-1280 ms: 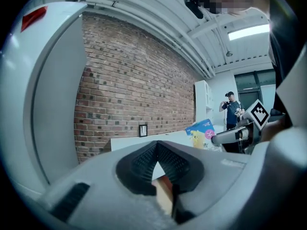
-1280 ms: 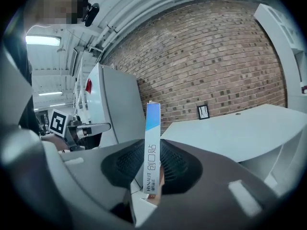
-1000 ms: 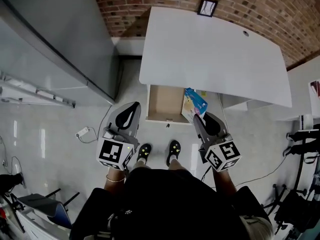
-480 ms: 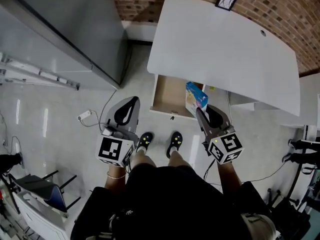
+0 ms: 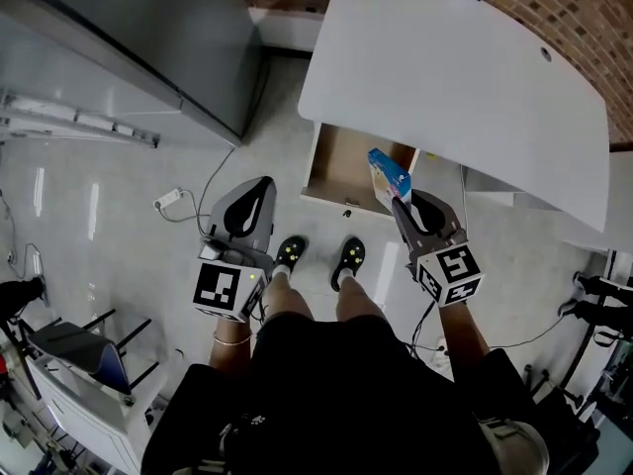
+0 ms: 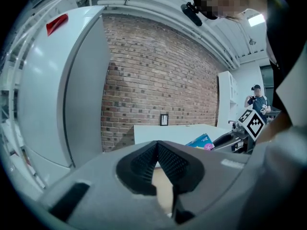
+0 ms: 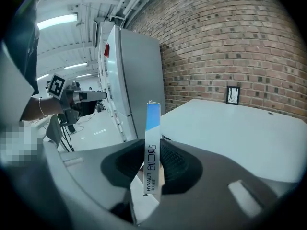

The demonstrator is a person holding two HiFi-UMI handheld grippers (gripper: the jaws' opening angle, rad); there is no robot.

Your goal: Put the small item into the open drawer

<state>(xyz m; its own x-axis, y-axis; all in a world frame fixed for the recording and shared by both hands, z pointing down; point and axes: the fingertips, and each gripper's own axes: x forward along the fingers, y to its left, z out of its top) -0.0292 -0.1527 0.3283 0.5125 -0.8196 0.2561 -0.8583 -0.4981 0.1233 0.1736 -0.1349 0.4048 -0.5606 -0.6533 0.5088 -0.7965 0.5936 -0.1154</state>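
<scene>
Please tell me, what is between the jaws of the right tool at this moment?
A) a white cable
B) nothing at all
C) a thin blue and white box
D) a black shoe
C: the right gripper view shows the right tool closed on a thin blue and white box, which stands upright in its grip.

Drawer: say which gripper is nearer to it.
Right. The right gripper holds a box over the drawer front; the left gripper is off to its left, above the floor.

Right hand-held gripper + box dropped toward drawer; left hand-held gripper dropped too.
</scene>
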